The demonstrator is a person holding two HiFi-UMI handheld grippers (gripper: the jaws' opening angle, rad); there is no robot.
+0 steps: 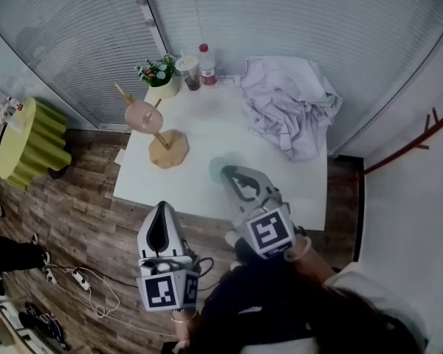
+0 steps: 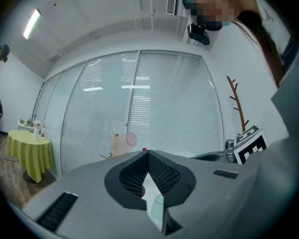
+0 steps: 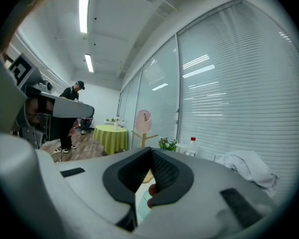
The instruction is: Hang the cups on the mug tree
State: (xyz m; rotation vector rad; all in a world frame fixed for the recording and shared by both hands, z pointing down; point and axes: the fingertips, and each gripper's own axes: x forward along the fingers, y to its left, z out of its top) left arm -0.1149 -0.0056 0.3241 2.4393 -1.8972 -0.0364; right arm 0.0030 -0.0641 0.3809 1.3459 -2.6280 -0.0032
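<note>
On the white table [image 1: 207, 124] we see one pink cup [image 1: 142, 116] up on the mug tree [image 1: 167, 147], one pale cup [image 1: 216, 169] still waiting by our closed, empty right gripper [image 1: 230, 173], and our left gripper [image 1: 162, 207] closed too.

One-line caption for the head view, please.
Pink cup hangs on the mug tree; right gripper, shut, by a pale green cup on the white table.

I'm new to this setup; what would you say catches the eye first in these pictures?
A pink cup hangs on the wooden mug tree by the white table's left edge. A crumpled white cloth fills the far right side, and a pale green cup sits toward the front, right at the tip of the right tool.
</note>
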